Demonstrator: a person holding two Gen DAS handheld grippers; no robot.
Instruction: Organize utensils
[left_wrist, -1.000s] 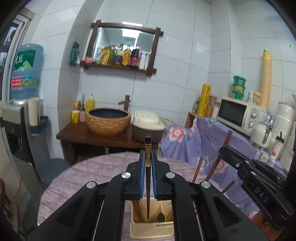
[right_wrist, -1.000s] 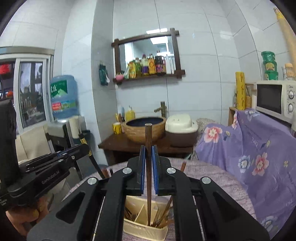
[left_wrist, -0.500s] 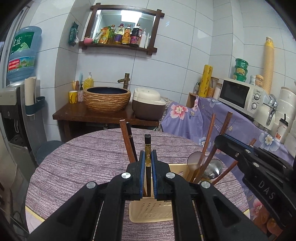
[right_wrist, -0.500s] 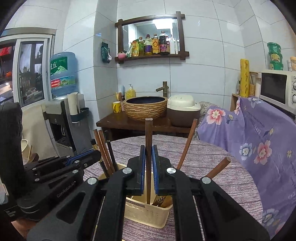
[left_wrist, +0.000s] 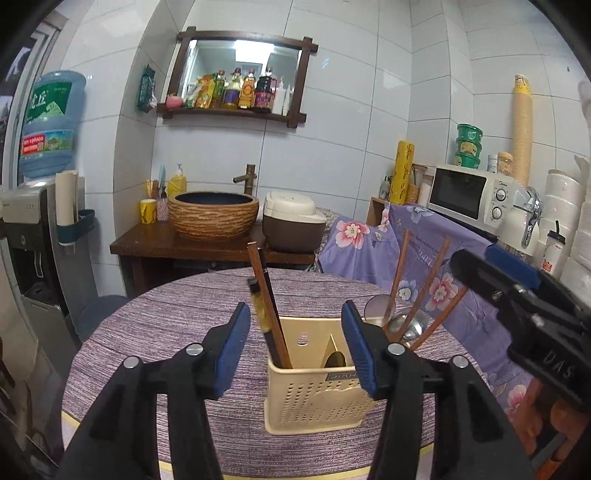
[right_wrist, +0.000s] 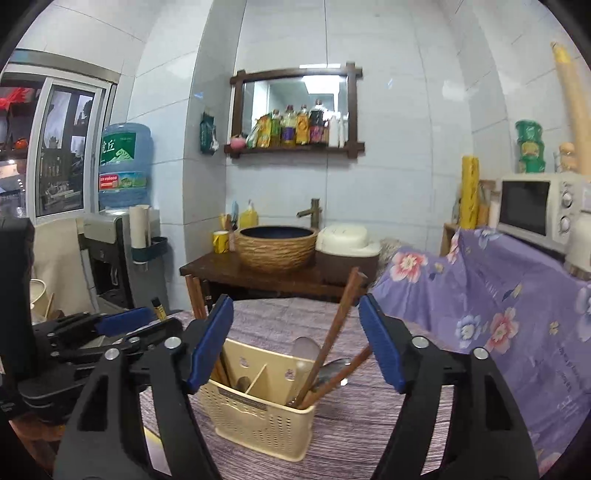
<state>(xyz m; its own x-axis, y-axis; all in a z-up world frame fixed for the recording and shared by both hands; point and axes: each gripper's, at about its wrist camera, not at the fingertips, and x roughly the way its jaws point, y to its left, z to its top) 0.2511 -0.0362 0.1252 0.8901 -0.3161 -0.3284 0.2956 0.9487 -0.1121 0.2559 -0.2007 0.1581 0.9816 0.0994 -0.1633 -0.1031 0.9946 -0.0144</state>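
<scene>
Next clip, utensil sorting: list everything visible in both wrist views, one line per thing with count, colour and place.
utensil holder: one, cream, perforated, on the table
chopsticks: several, brown and black, standing slanted in the holder's compartments
spoons: at least two, metal, in the holder's right part
table: one, round, purple-grey striped top
basin: one, woven-look brown, on the dark wooden stand
rice cooker: one, cream and brown, beside the basin
microwave: one, white, on the floral purple cloth
water bottle: one, blue, on the dispenser
shelf bottles: several, mixed colours, under the mirror
left gripper: black, blue fingers, opening, pressing on nothing
right gripper: black, blue fingers, opening, pressing on nothing
</scene>
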